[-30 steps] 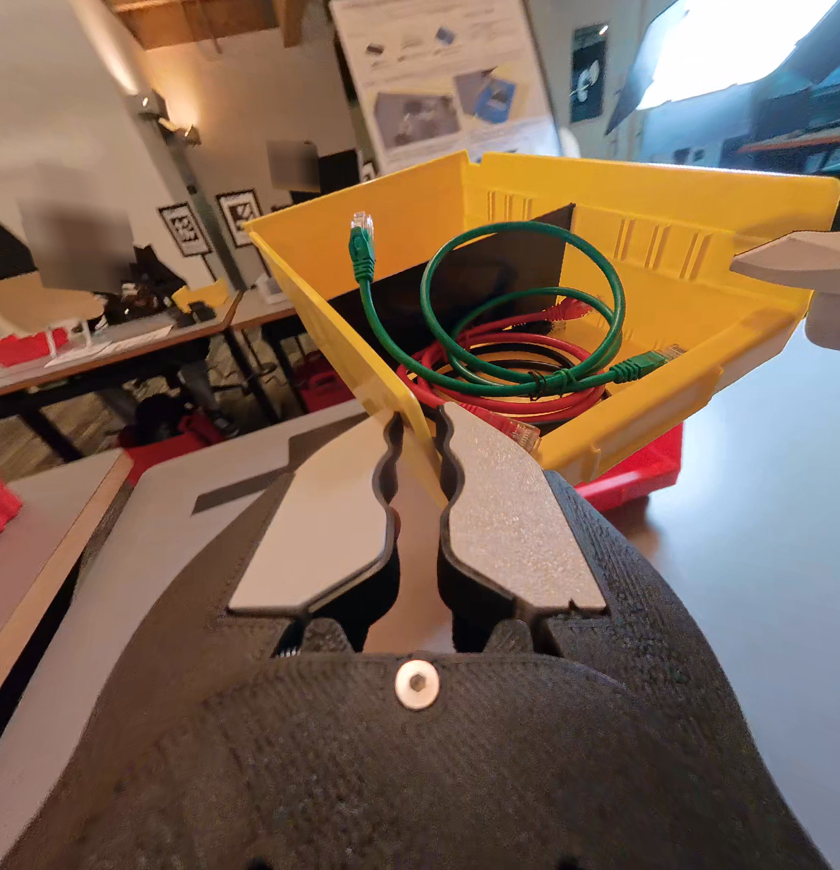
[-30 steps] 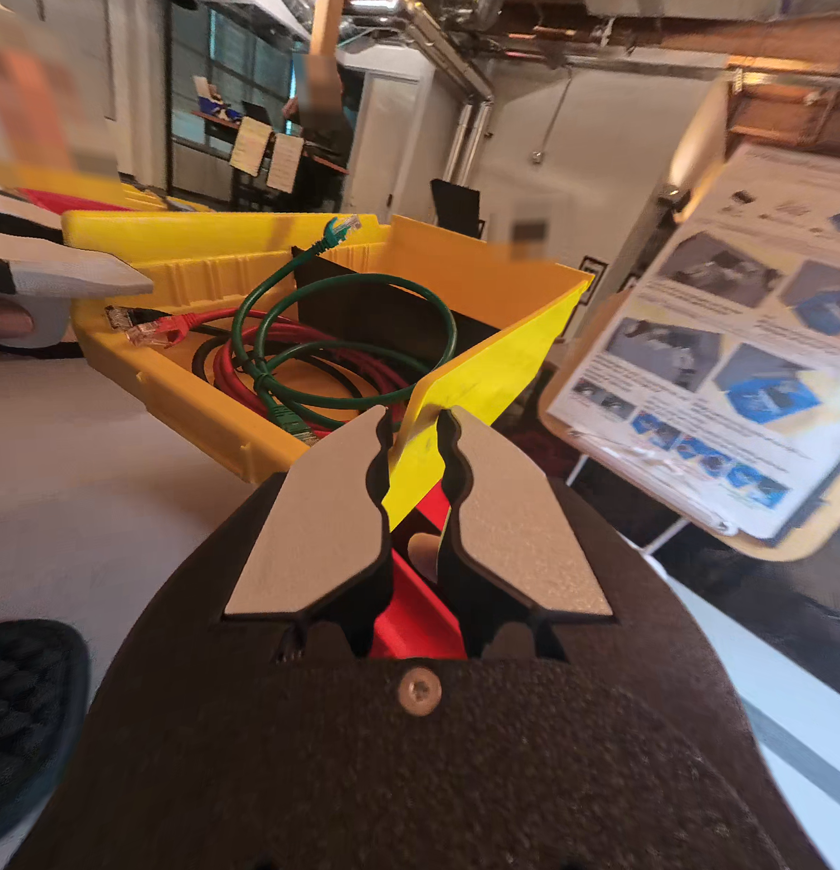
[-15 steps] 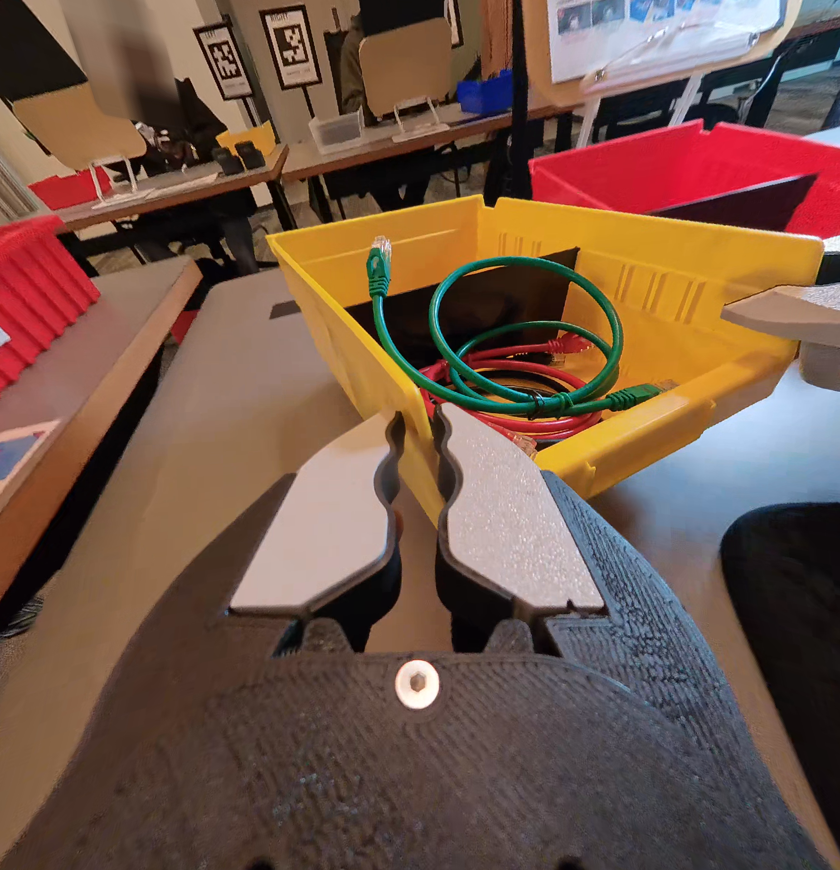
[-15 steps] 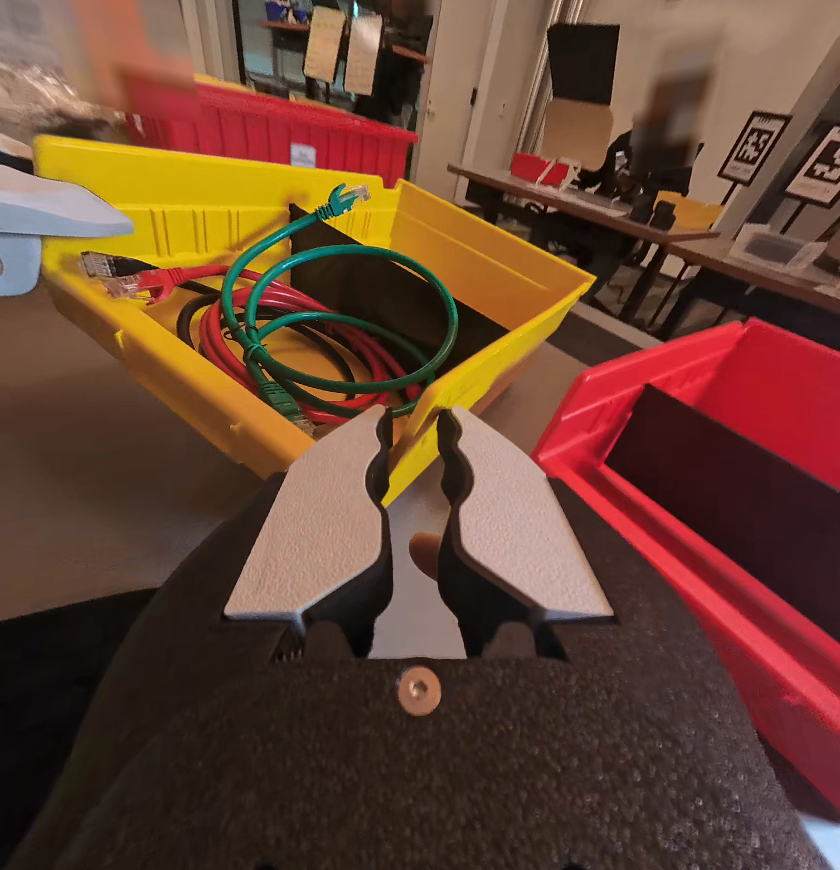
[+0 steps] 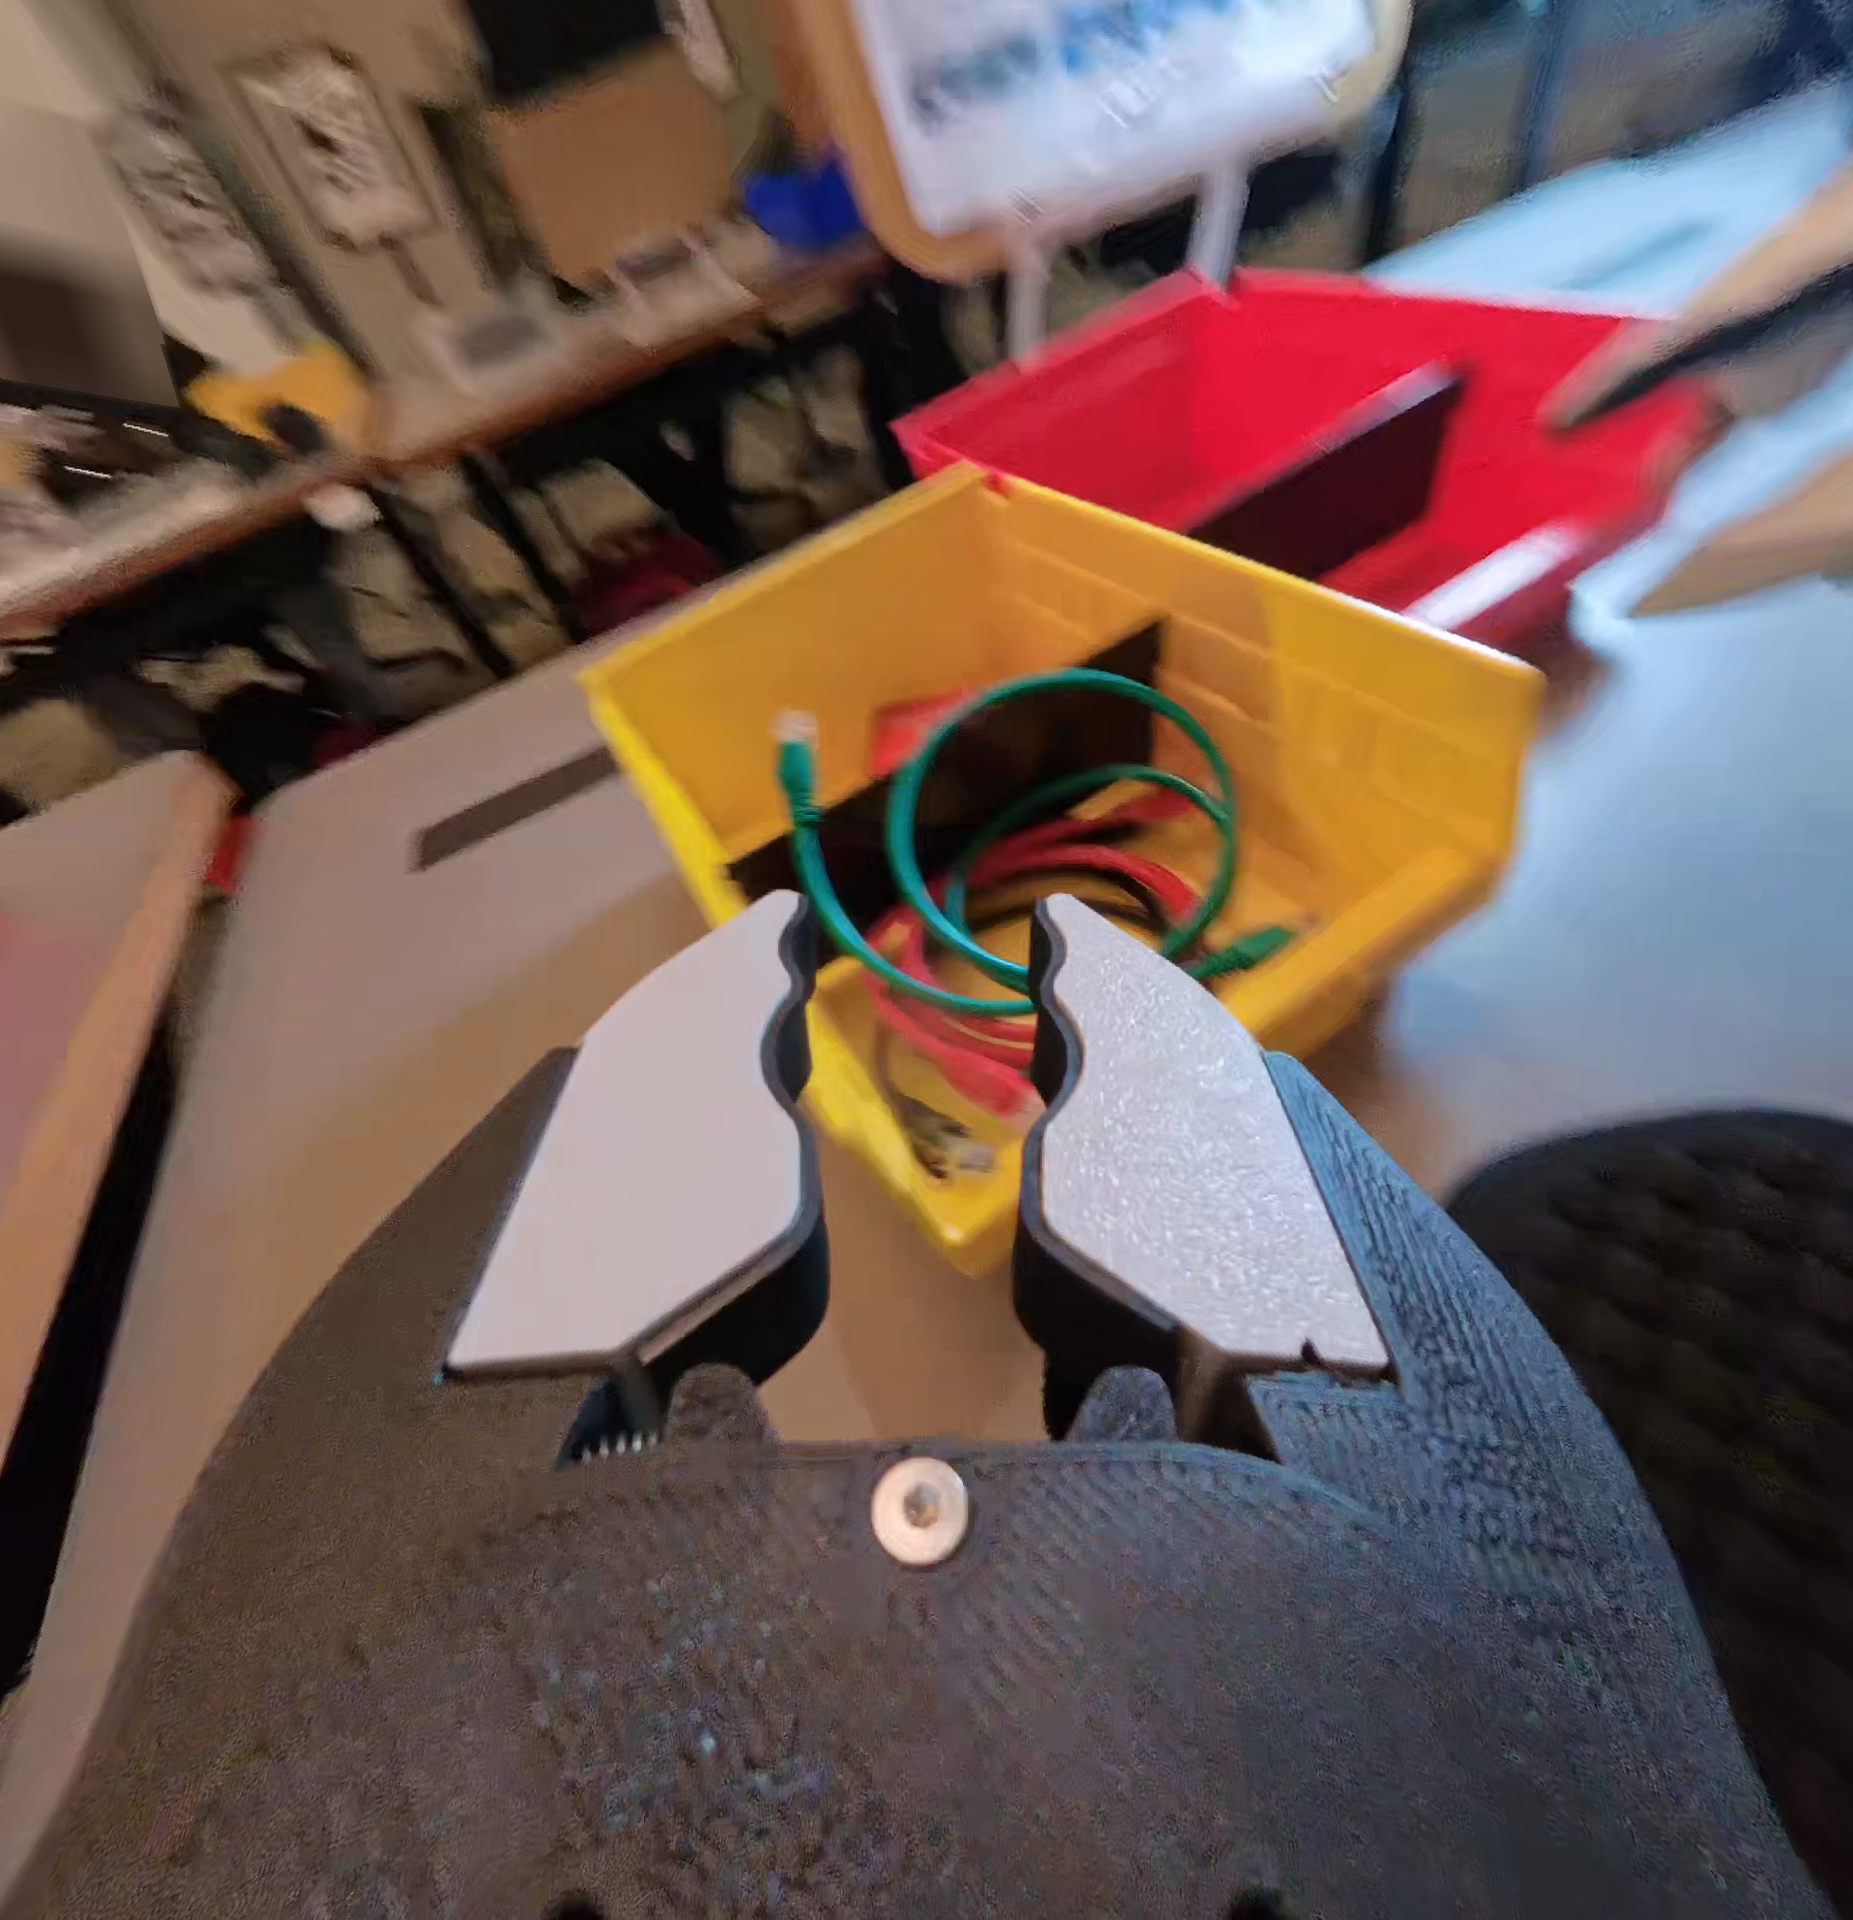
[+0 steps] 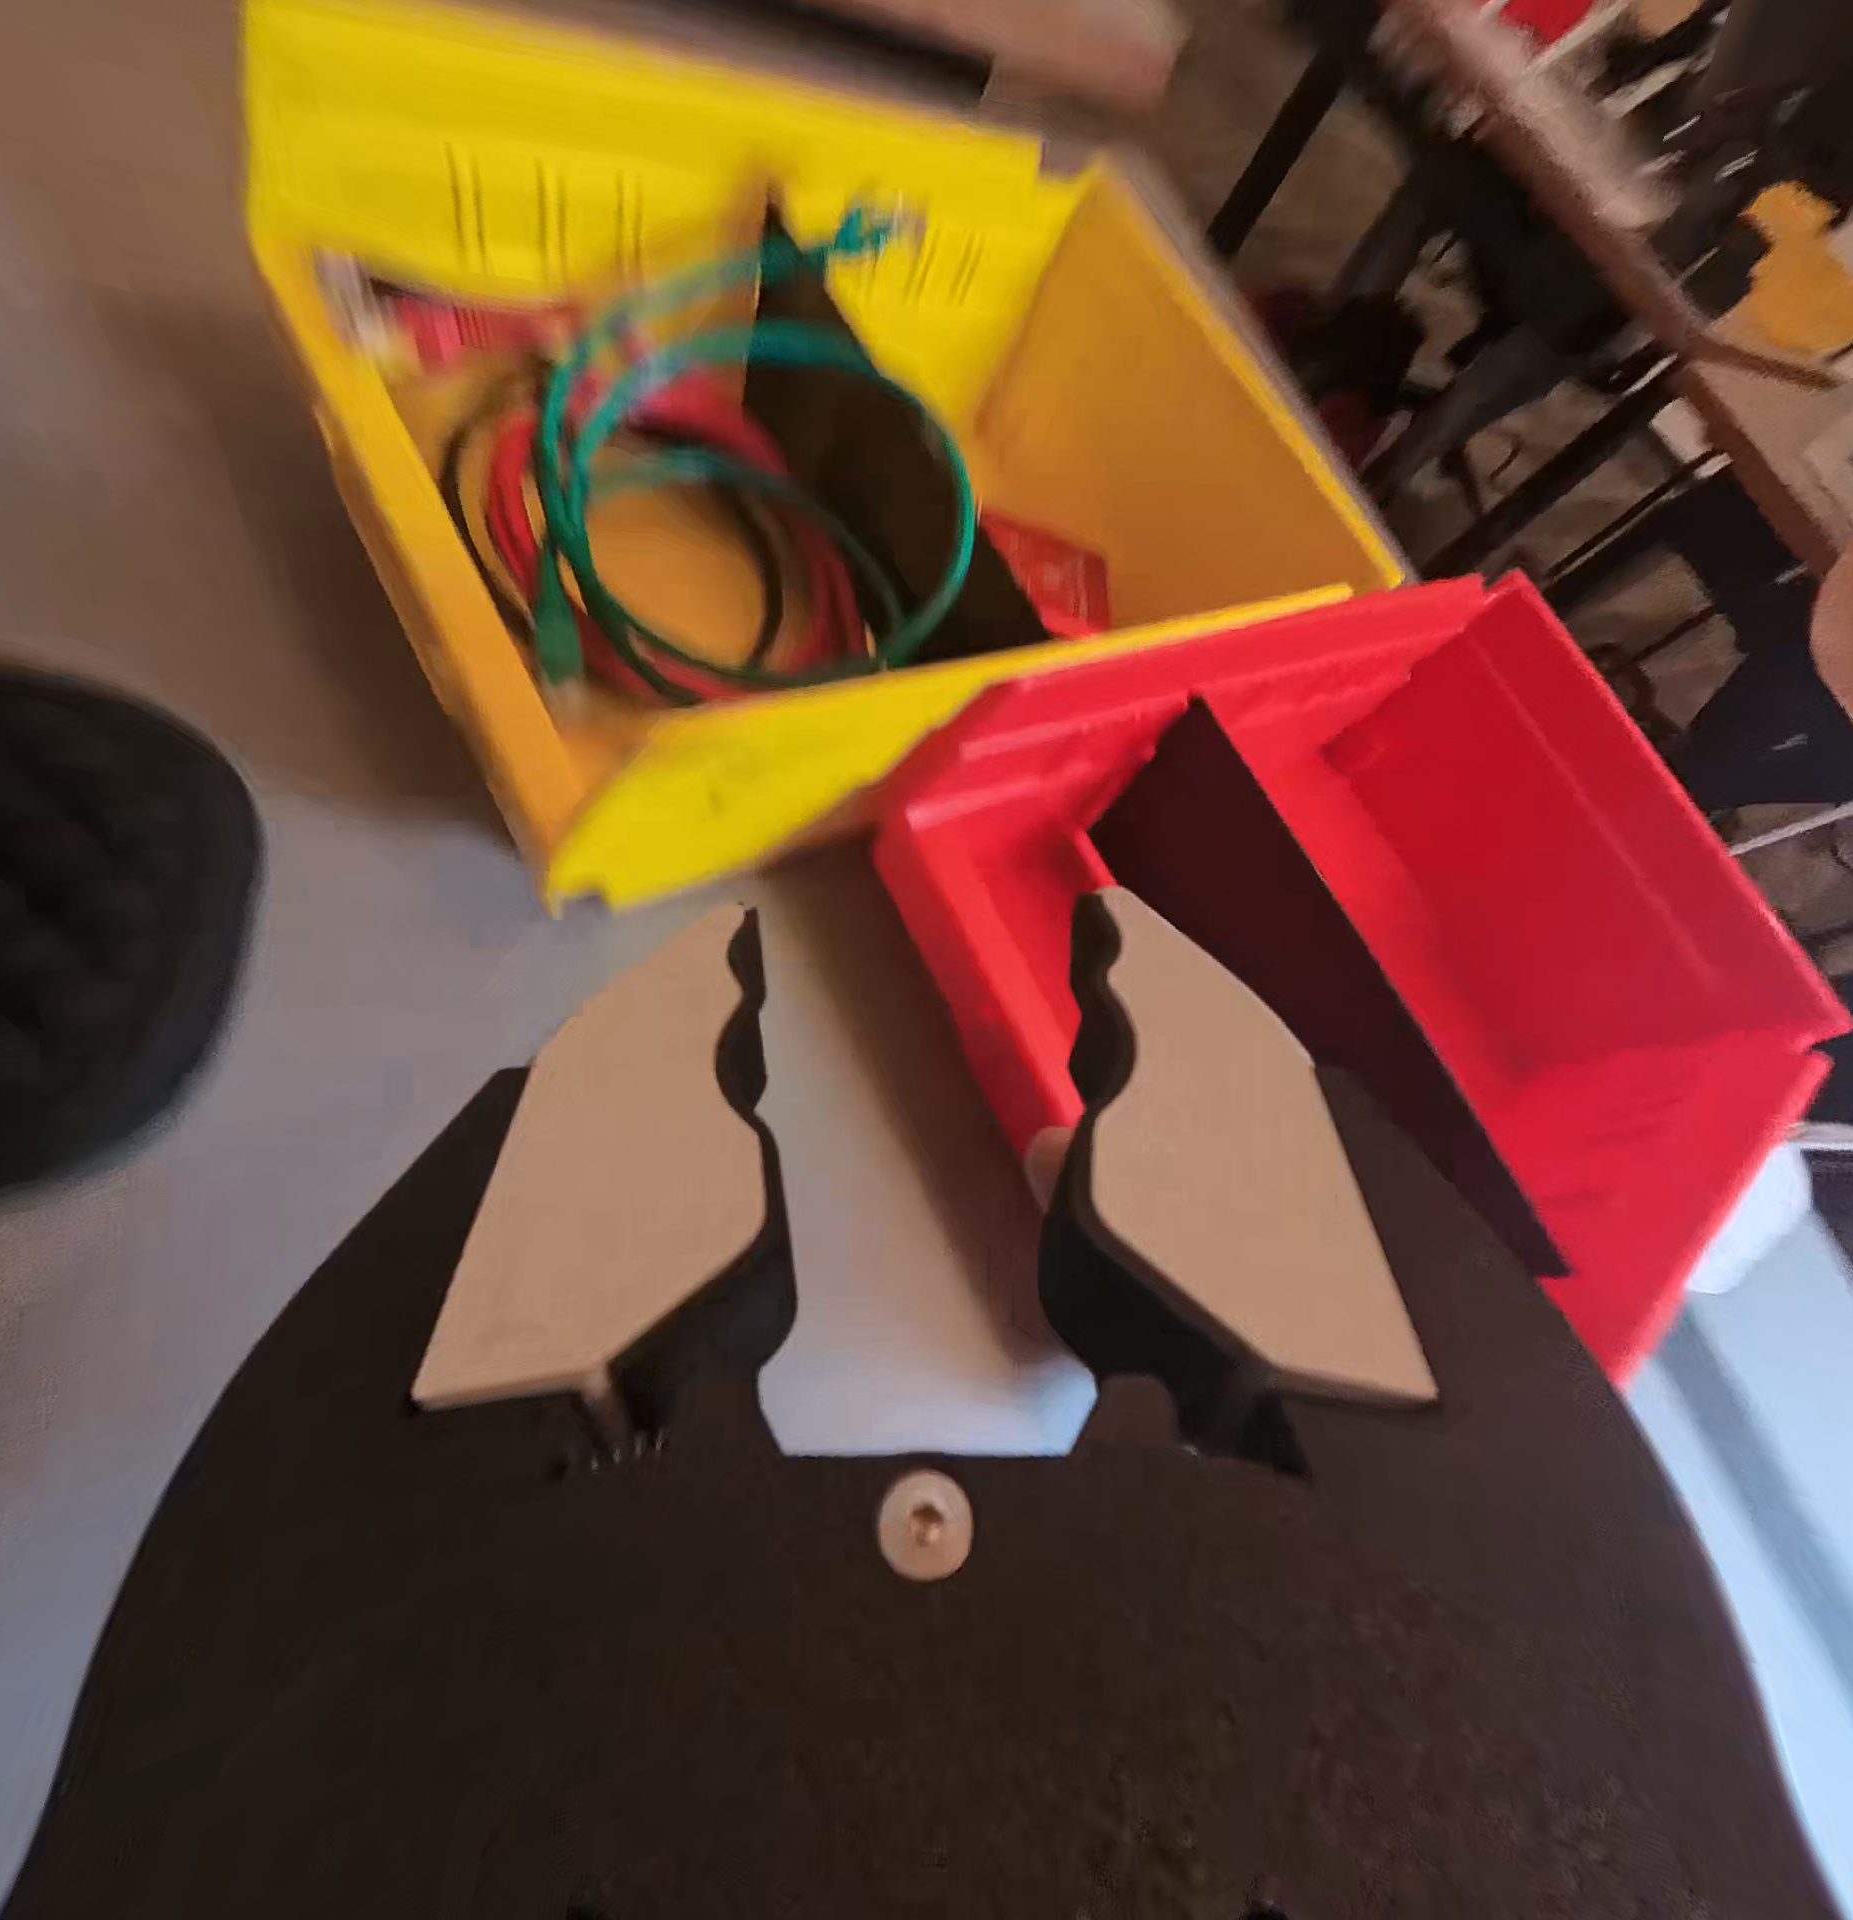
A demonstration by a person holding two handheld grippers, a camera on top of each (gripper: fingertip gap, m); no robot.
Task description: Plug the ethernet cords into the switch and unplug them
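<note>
1. Left wrist view: the left gripper (image 5: 917, 935) fills the lower half of the frame with its jaws spread and nothing between them.
2. Just above its fingertips, at frame centre, a yellow bin (image 5: 1348, 727) sits on the grey table (image 5: 402, 977).
3. Inside the bin a green ethernet cord (image 5: 1067, 821) lies coiled on a red ethernet cord (image 5: 953, 1029); one green plug (image 5: 797, 764) sticks up at the bin's left wall.
4. A black divider (image 5: 1109, 696) stands across the bin behind the coils.
5. A red bin (image 5: 1265, 416) stands behind the yellow one, in the upper right. The background is blurred.
6. Right wrist view: the right gripper (image 6: 917, 935) is likewise open and empty, low in the frame.
7. The yellow bin (image 6: 1140, 416) is in the upper centre, with the green cord (image 6: 932, 582) and the red cord (image 6: 714, 675) looped in its left compartment.
8. The red bin (image 6: 1587, 883) touches the yellow bin's near corner at centre right, and a dark divider (image 6: 1286, 935) crosses it.
9. No switch can be made out in either view.
</note>
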